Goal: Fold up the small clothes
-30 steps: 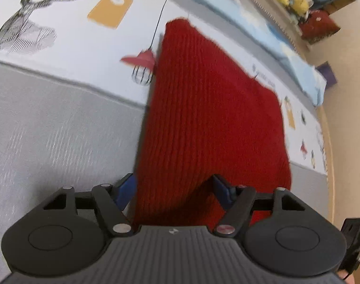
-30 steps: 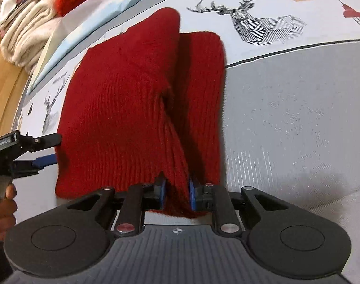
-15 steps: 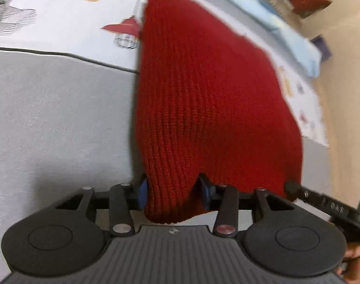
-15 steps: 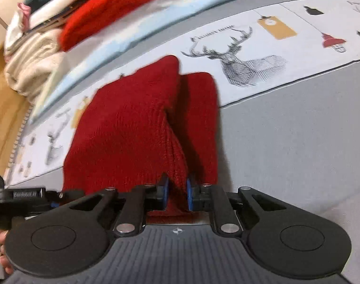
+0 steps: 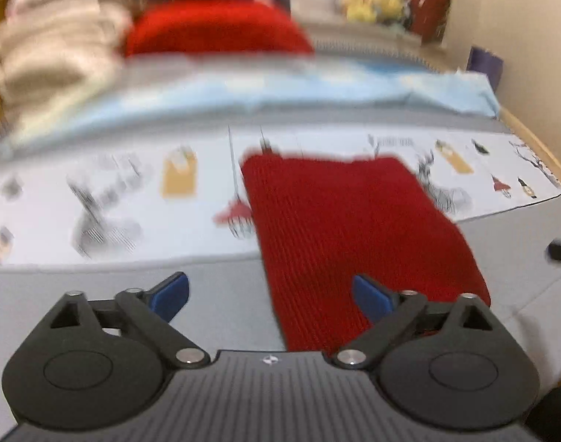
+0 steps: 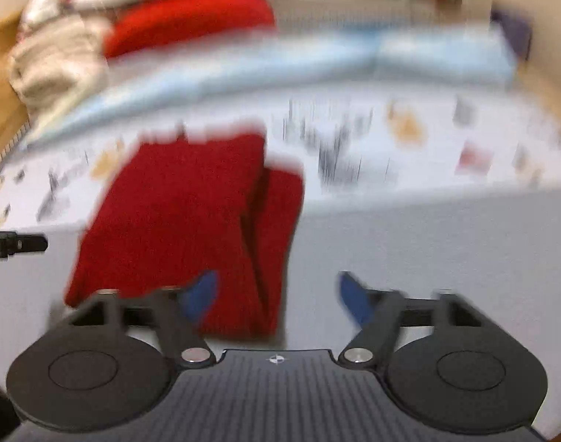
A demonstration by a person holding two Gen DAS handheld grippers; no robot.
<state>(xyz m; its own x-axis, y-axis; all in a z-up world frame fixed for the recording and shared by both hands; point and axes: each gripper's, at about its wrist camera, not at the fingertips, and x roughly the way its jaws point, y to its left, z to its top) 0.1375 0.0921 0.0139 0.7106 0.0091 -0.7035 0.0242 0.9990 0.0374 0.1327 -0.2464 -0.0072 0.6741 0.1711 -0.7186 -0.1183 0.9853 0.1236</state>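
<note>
A red knit garment lies flat on the grey and white printed bedcover, folded into a long rectangle. In the right wrist view the garment shows one layer lying over another. My left gripper is open and empty, just in front of the garment's near left corner. My right gripper is open and empty over the garment's near right edge. The left gripper's tip shows at the left edge of the right wrist view. Both views are blurred by motion.
A pile of beige fabric and another red garment lie at the back. A light blue sheet runs across behind the printed band. Soft toys sit by the far wall. A wooden bed edge runs along the right.
Both grippers have opened and let go of the red garment, which now lies flat. Both have pulled back and tilted up, so the far end of the bed is in view.
</note>
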